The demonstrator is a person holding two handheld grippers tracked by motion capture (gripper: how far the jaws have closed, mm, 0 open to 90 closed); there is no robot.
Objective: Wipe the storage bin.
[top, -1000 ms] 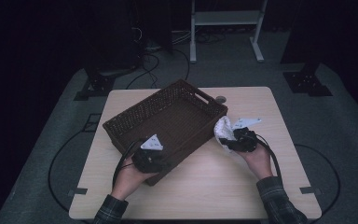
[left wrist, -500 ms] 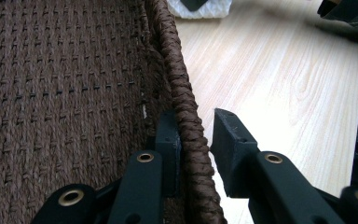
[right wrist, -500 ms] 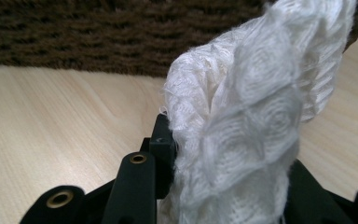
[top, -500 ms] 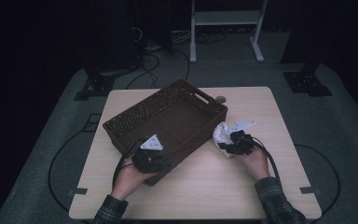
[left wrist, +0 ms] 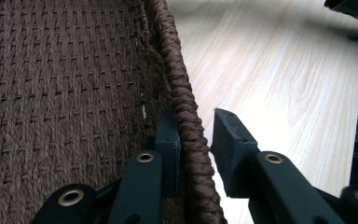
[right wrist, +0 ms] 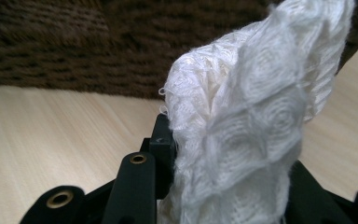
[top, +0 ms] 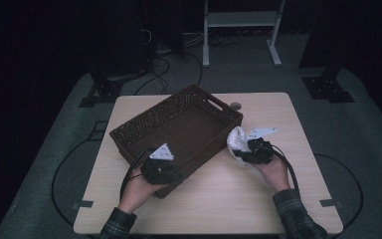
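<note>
White cloth [top: 236,142] clenched in right tongs [top: 246,149] just outside basket [top: 179,117] over desk [top: 238,199], not yet in; left tongs [top: 171,169] straddling near rim, inner jaw touching, outer apart; drop-in left.

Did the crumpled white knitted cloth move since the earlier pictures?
Yes. The crumpled white knitted cloth, held in the right gripper, shifted slightly left, closer to the brown woven basket.

Right gripper [top: 246,148] with the white cloth [top: 237,141] has shifted slightly toward the basket [top: 142,122] wall versus a second ago, seemingly now just beside it.
</note>
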